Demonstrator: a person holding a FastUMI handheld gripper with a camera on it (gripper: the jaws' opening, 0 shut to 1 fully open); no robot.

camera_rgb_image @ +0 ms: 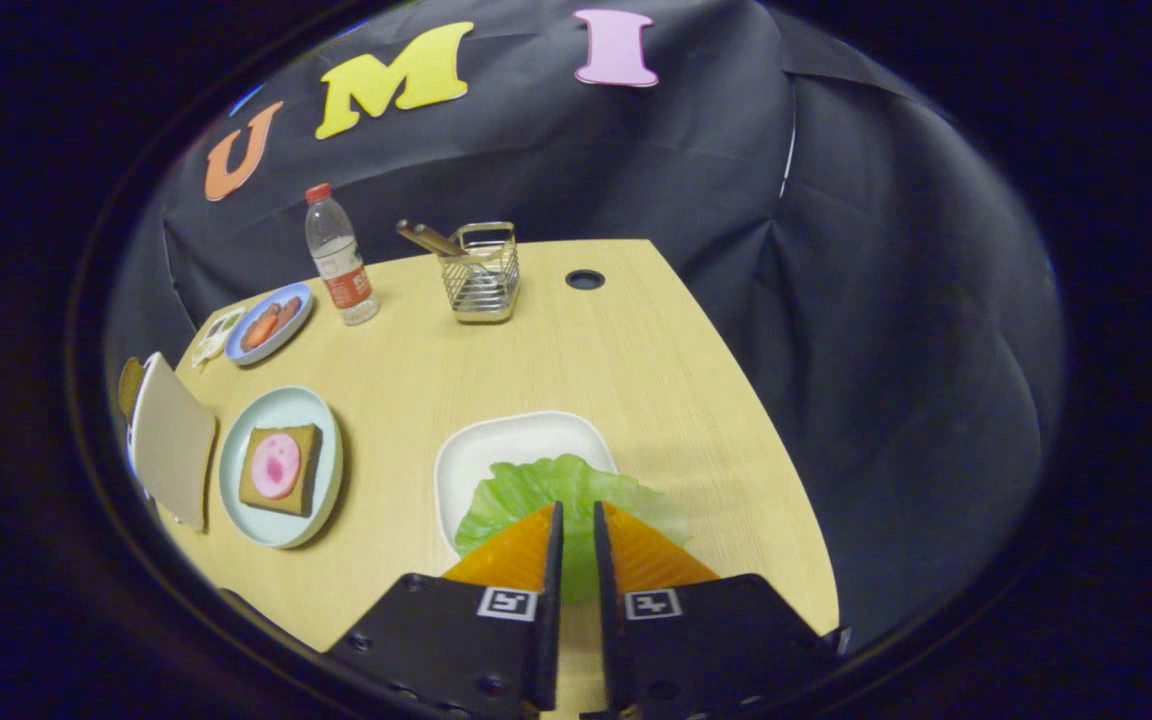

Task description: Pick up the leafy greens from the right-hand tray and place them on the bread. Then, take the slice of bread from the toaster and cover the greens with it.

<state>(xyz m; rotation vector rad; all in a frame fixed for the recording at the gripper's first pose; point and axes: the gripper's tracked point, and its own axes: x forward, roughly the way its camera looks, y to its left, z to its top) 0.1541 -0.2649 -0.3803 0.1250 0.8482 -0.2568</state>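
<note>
A green lettuce leaf (536, 488) lies over the near edge of the white tray (511, 435) and spills past it to the right. My gripper (577, 512) is right over the leaf, its fingers drawn close with a strip of the green pinched between them. To the left of the tray, a pale green plate (236, 505) carries a brown bread slice (308, 470) topped with a round pink slice of ham (275, 465). Left of that plate, at the table's edge, a second pale bread slice (174, 440) stands upright; the toaster under it is mostly hidden.
At the back of the wooden table stand a water bottle (339, 255) and a wire basket (481, 275) with utensils. A blue plate (269, 323) with food sits at the back left. A cable hole (585, 279) lies behind the tray. The table's right edge runs close beside the tray.
</note>
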